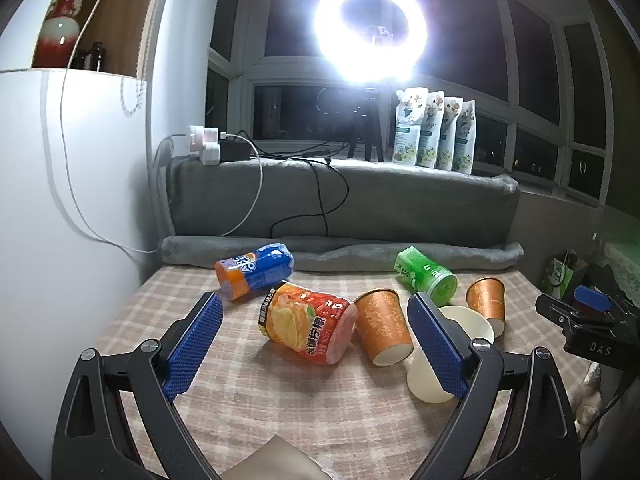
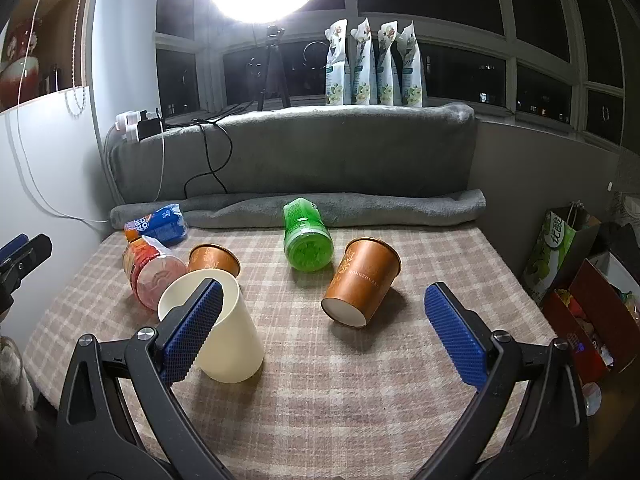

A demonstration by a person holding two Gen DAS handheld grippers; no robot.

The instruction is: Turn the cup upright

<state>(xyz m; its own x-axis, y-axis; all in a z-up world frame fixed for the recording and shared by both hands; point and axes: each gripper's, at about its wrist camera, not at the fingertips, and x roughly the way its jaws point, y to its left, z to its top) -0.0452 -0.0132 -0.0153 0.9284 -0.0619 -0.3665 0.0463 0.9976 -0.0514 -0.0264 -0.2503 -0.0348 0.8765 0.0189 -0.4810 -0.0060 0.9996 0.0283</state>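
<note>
Cream paper cup point(image 2: 224, 332) lies on its side on the checked surface point(image 2: 360, 400), just behind your right gripper's point(image 2: 324, 330) left finger; an orange cup point(image 2: 360, 284) lies between its wide-open, empty fingers. Your left gripper point(image 1: 316, 346) is wide open too, holding nothing.
</note>
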